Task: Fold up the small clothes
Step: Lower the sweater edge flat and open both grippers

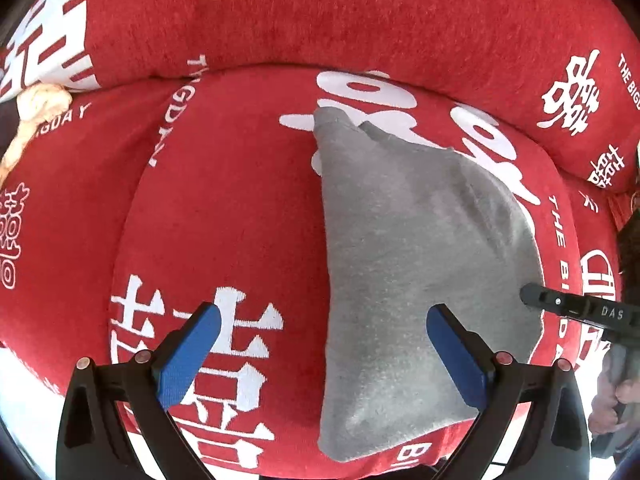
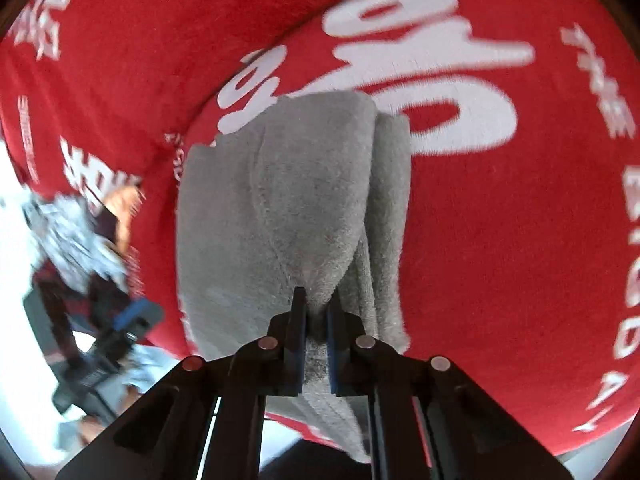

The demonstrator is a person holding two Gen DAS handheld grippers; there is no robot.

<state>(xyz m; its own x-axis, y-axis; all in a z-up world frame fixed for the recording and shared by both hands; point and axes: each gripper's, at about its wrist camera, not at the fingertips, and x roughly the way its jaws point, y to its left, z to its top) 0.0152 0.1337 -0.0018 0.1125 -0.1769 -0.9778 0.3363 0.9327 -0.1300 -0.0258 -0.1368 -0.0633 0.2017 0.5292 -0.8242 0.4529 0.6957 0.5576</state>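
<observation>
Grey garment [image 1: 420, 264] folded over on red cushion [image 1: 224, 208], fold unfinished; right gripper [image 2: 317, 320] clamps near edge; left gripper [image 1: 324, 352] spread wide, empty.

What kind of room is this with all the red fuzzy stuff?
Probably a living room at home. A soft grey cloth garment lies on a cushioned seat under a red plush cover with white lettering, with a padded backrest behind. It looks like a sofa, though the rest of the room hardly shows.
</observation>
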